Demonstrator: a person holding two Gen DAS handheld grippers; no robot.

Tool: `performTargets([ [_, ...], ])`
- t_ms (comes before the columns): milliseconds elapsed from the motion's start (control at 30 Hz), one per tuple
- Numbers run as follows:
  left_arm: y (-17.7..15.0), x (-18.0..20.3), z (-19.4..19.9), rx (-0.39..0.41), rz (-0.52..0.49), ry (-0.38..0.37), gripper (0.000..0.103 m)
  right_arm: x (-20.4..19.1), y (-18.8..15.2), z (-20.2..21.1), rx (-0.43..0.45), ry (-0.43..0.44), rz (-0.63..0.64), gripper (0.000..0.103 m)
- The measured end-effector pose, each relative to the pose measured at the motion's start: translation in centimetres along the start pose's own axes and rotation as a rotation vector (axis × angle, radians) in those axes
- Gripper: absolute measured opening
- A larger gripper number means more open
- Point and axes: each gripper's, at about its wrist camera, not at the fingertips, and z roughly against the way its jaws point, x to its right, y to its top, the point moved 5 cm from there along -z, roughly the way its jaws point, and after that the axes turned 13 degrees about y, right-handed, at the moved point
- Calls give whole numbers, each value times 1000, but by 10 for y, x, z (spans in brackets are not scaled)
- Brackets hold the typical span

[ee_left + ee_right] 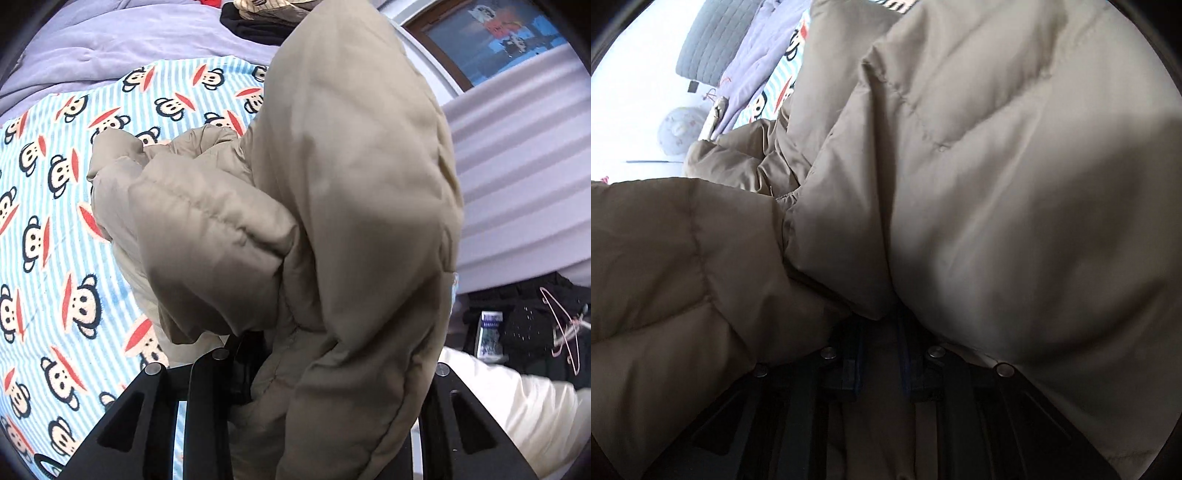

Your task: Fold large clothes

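Left claw (280,369): closed on a fold of the khaki padded jacket (332,206), which bulges up before the lens over the bed sheet (55,236) (blue stripes, cartoon monkey faces). A lilac quilt (110,44) lies at the far side. Right claw (882,332): jaws nearly together, clamped on the same jacket (997,184), whose padding fills almost the whole right wrist view.
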Motion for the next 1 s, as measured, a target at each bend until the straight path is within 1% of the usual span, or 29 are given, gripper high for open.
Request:
performTargets([
  [100,9,8,-7,-37,4,45,35,0,-4,32,8,43,-31,17],
  [133,9,0,-5,-48,6,56,35,0,-6,47,23,54,-23,18],
  [167,14,1,-10,-57,4,63,35,0,-9,65,44,60,-16,18],
  [200,17,8,-16,-63,0,68,36,3,-12,83,68,61,-15,26],
  [233,19,15,-25,-69,-9,68,40,8,-15,101,95,57,-19,44],
  [267,22,20,-34,-73,-20,61,45,13,-19,119,124,56,-25,53],
  [300,24,27,-42,-71,-31,56,52,19,-24,136,151,63,-32,64],
  [333,28,34,-51,-64,-48,53,58,24,-28,150,170,62,-38,65],
  [400,34,47,-70,-53,-80,37,63,35,-39,179,206,36,-41,65],
  [467,41,58,-89,-60,-95,2,66,43,-52,205,235,2,-28,65],
  [500,46,61,-101,-71,-93,-19,72,46,-58,215,244,-16,-18,67],
  [533,50,64,-111,-81,-88,-36,76,48,-66,226,254,-34,-1,72],
  [600,56,72,-123,-89,-80,-21,76,49,-80,243,269,-35,34,76],
  [633,59,75,-128,-94,-80,-11,76,50,-86,251,273,-23,50,79],
  [700,63,82,-133,-103,-80,8,76,51,-101,265,271,25,79,81],
  [800,66,91,-136,-113,-85,47,76,40,-118,269,234,150,113,83],
  [867,67,94,-141,-121,-96,76,76,28,-120,263,202,208,146,85],
  [933,72,96,-149,-125,-113,104,76,23,-121,252,176,208,185,85],
  [967,73,98,-149,-126,-122,114,76,20,-117,244,175,171,201,85],
  [1000,75,99,-145,-124,-130,116,76,20,-111,235,181,107,208,85],
])
